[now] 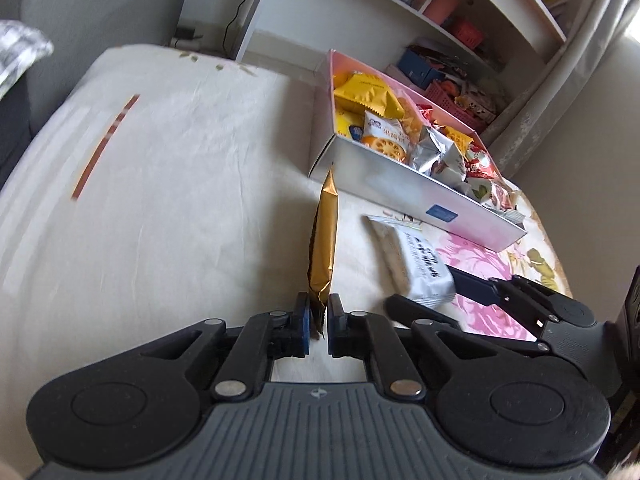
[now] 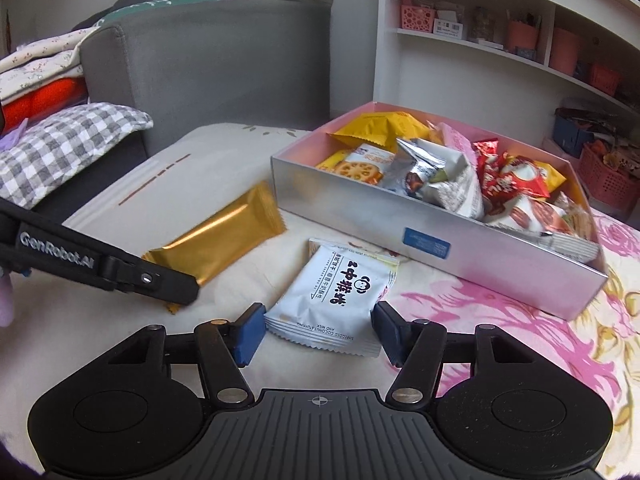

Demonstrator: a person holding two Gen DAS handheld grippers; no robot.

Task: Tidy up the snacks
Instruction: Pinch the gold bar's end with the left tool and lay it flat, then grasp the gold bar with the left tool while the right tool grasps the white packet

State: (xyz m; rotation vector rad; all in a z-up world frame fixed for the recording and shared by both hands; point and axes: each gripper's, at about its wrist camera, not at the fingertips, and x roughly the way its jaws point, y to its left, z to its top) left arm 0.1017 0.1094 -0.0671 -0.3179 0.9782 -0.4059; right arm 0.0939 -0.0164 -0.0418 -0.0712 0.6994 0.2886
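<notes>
Left hand-held gripper (image 1: pixel 319 322) clamped; right hand-held gripper (image 2: pixel 318 330) spread

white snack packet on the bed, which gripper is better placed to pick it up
Right. The right gripper has open jaws straddling the white packet; the left gripper is shut on the gold bar.

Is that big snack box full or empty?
Nearly full: the box holds yellow, silver and red snack packets heaped to its rim, some poking above.

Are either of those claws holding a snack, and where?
The left hand-held gripper pinches the gold packet by its near end seam. The right hand-held gripper holds nothing.
</notes>
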